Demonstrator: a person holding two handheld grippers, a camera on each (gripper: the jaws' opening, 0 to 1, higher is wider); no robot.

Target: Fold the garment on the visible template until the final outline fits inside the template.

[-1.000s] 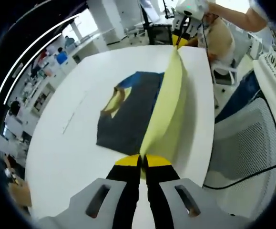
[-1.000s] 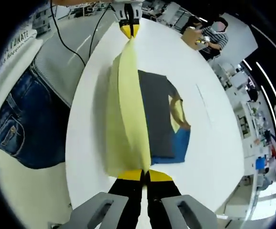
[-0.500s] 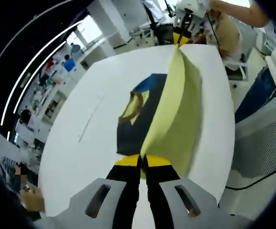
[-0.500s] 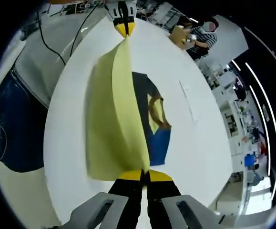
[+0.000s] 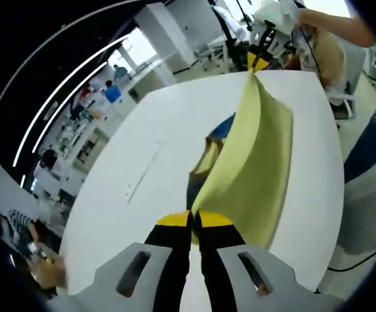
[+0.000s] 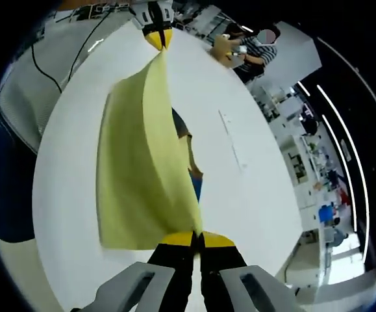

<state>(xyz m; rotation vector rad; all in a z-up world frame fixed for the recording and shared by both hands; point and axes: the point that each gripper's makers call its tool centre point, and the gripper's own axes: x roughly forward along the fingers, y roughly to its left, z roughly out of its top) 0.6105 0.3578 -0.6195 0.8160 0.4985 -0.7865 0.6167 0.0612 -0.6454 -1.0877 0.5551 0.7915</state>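
Mid-fold on a white tabletop [image 5: 142,195]: the left claw [image 5: 193,220] and the right claw [image 6: 197,238] each stand clenched on a corner of a pale yellow panel of the garment [image 5: 256,175], holding it stretched between them and raised on edge above the tabletop, while the garment's dark and blue part lies flat beneath it. The step in hand appears to be carrying this lifted panel across the body of the garment; the next move would call for both claws to travel together toward the far side, keep the edge taut, lower it squarely onto the dark cloth and only then let go. The left gripper view shows more of the dark cloth and its blue corner; the right gripper view gives the panel's broad yellow face and, beyond it, a thin line marked on the tabletop.
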